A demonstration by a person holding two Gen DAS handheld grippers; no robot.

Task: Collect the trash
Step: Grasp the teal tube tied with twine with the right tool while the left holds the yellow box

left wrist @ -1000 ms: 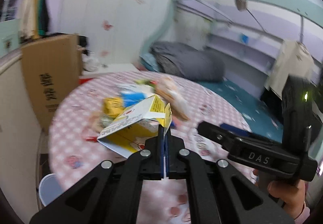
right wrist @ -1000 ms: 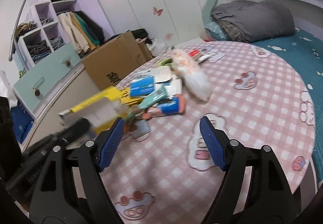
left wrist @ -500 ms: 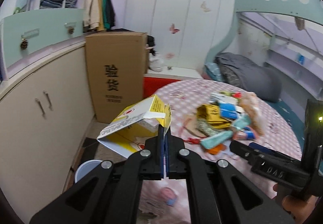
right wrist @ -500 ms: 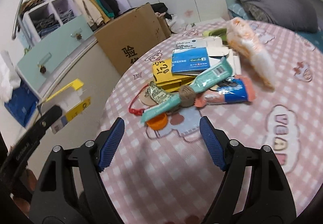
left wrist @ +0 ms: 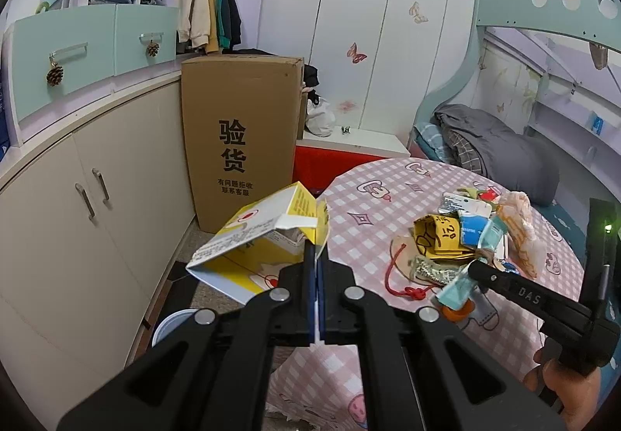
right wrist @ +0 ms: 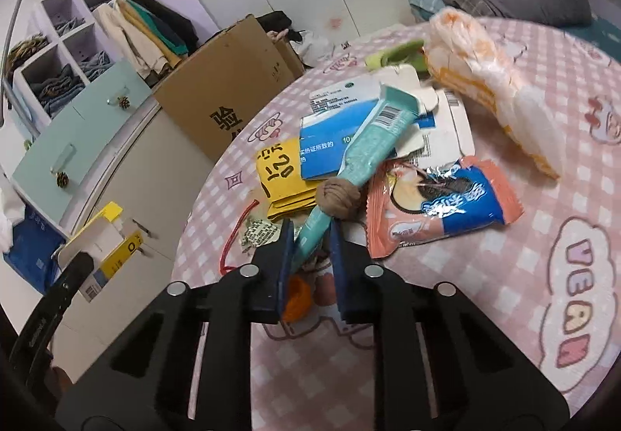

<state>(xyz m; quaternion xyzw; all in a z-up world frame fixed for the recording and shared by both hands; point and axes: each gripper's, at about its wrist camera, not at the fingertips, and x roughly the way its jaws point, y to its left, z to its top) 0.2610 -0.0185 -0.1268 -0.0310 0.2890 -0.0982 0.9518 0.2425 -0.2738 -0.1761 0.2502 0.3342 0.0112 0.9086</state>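
Observation:
My left gripper (left wrist: pixel 317 256) is shut on a flap of an open yellow and white carton (left wrist: pixel 256 240) and holds it in the air beyond the table's left edge; the carton also shows in the right wrist view (right wrist: pixel 103 237). My right gripper (right wrist: pixel 309 240) has its jaws closed around the lower end of a teal tube (right wrist: pixel 365 147) that lies on a trash pile on the round pink checked table (right wrist: pixel 504 295). The pile holds a pink and blue snack packet (right wrist: pixel 438 205), a yellow paper (right wrist: pixel 281 174), a blue and white box (right wrist: pixel 330 143) and an orange and white bag (right wrist: pixel 489 81).
A tall cardboard box (left wrist: pixel 238 143) stands on the floor against beige cabinets (left wrist: pixel 77 221). A white bin (left wrist: pixel 170 326) sits on the floor below the carton. A red cord (left wrist: pixel 403 285) lies on the table. A bed with grey bedding (left wrist: pixel 500 147) is behind.
My left gripper has swung left with the carton, from over the table to beyond its edge. My right gripper has moved in to the pile and closed around the teal tube.

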